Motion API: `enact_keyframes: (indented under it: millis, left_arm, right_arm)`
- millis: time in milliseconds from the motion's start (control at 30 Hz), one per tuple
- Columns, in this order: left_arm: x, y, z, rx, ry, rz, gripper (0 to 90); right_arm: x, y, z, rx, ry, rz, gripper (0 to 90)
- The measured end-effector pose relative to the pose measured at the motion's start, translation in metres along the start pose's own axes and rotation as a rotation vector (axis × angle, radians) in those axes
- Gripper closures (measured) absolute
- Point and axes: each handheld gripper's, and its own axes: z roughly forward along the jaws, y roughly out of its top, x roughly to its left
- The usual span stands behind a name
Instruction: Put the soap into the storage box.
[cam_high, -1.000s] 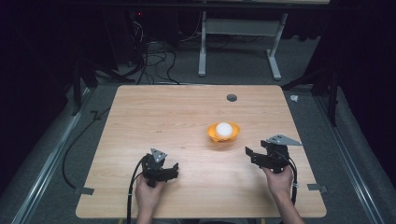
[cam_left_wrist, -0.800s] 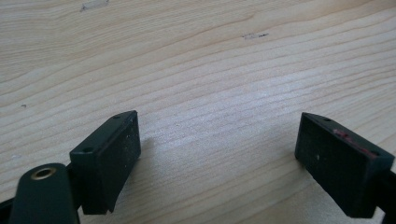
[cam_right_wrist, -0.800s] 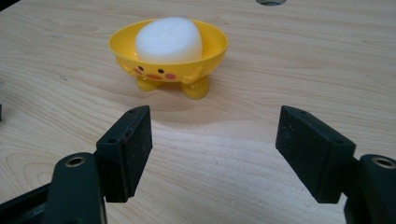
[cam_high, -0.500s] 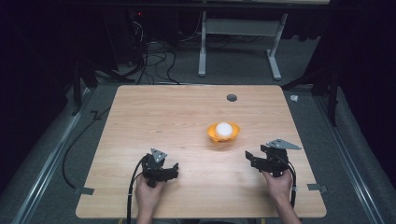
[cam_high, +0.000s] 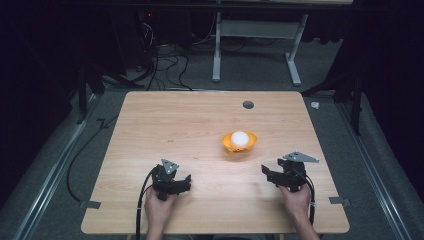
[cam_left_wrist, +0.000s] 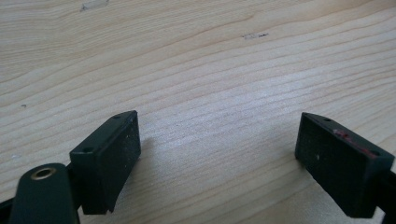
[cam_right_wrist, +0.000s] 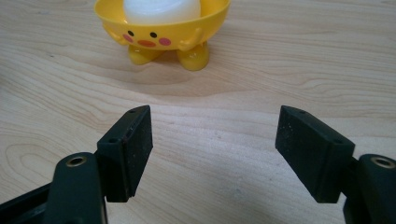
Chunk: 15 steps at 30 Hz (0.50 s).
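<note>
The yellow plastic chick-shaped egg cup (cam_high: 239, 143), holding a white egg (cam_high: 239, 138), stood right of centre on the light wooden table (cam_high: 165, 125). The right gripper (cam_high: 267, 173) rested near it, pointing towards the cup, jaws spread wide and empty. The left gripper (cam_high: 185, 182) lay well apart, jaws likewise spread over bare wood.

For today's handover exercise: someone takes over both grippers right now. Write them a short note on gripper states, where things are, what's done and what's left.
Left gripper: open, holding nothing, low over the near table.
Right gripper: open, holding nothing, pointed at the yellow duck-faced cup.
The cup stands upright, right of centre, with the white egg sitting in it.
Done: nothing gripped.
Left: probably close in and grasp the cup or egg.
</note>
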Motion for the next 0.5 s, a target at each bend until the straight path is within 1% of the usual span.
enact_keyframes:
  millis: [267,333,500]
  left_arm:
    - [0.0,0.0,0.0,0.0,0.0,0.0,14.6]
    - [0.0,0.0,0.0,0.0,0.0,0.0,14.6]
    - [0.0,0.0,0.0,0.0,0.0,0.0,14.6]
  right_arm:
    - [-0.0001,-0.006,0.0042,0.013,-0.005,-0.003,28.4]
    - [-0.0001,-0.0071,0.0049,0.017,-0.008,-0.012,28.4]
    - [0.0009,-0.0105,0.0071,0.029,-0.017,-0.02,28.4]
